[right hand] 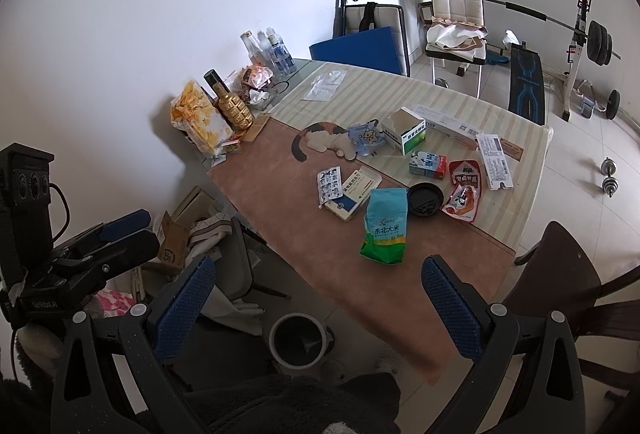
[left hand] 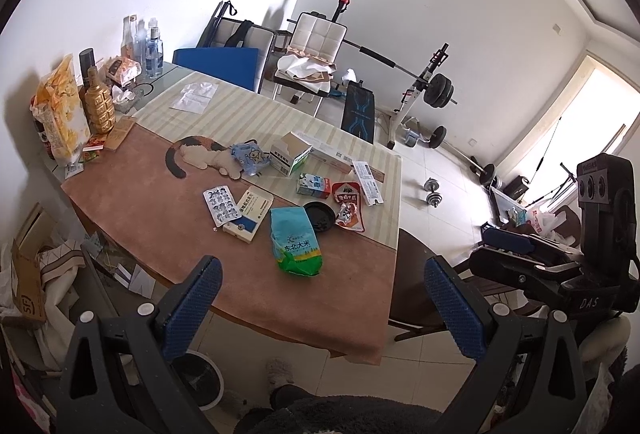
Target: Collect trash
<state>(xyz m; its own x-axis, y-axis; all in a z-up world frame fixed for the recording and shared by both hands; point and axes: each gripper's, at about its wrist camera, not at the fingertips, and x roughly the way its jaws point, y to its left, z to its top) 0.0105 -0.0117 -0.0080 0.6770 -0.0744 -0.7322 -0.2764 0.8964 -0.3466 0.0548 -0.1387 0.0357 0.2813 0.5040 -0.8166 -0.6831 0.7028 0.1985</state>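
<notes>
Well above the table (left hand: 120,202), both grippers hang empty, the left gripper (left hand: 320,304) and right gripper (right hand: 316,300) each with jaws spread wide. Trash litters the cloth: a rice bag (right hand: 385,224) at centre, a black lid (right hand: 425,199) at its 2 o'clock, a pill sheet (right hand: 329,184) at 10. On the floor at 6 o'clock stands a bin (right hand: 298,338).
</notes>
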